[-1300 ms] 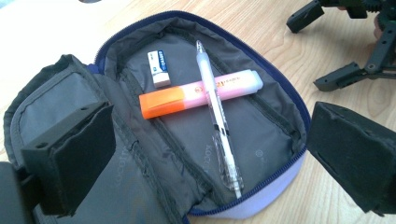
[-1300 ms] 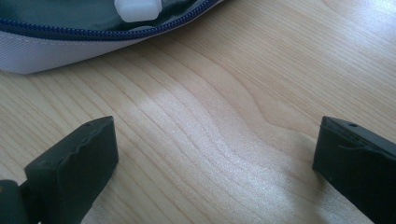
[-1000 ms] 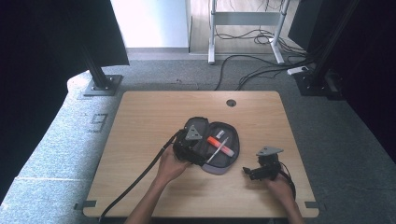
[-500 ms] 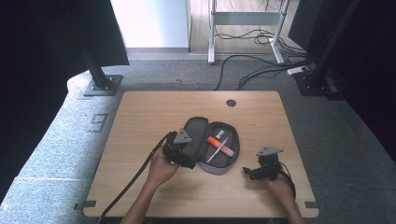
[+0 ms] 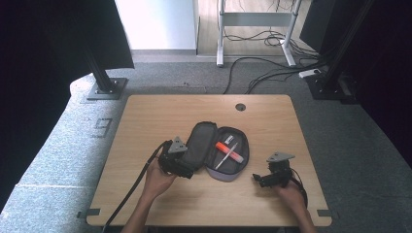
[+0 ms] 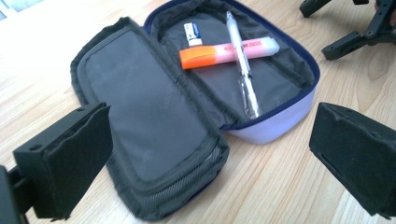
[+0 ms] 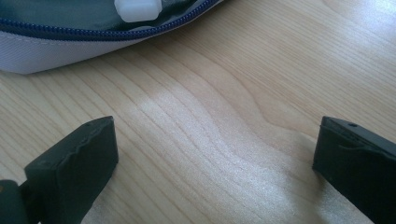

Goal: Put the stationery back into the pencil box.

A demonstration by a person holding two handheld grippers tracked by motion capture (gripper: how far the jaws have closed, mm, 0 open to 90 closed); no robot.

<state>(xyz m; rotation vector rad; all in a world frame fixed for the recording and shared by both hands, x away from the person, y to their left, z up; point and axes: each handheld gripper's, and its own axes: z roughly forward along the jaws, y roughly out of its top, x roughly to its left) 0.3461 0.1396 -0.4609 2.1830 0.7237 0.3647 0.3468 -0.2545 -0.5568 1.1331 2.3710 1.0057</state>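
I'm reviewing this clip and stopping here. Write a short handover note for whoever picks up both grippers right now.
Left gripper: open, holding nothing, at the flap of the pencil case.
Right gripper: open, empty, over bare table to the case's right.
The case lies unzipped and spread flat mid-table. In its tray: an orange highlighter, a clear pen crossing over it, and a small white item.
Done: case opened, three items inside.
Left, probably: fold the flap over and zip it shut.

One open pencil case (image 6: 154,121) between two tongs, holding one highlighter (image 6: 229,52), one pen (image 6: 243,65), one small white eraser (image 6: 192,33); one worktop (image 5: 145,116).
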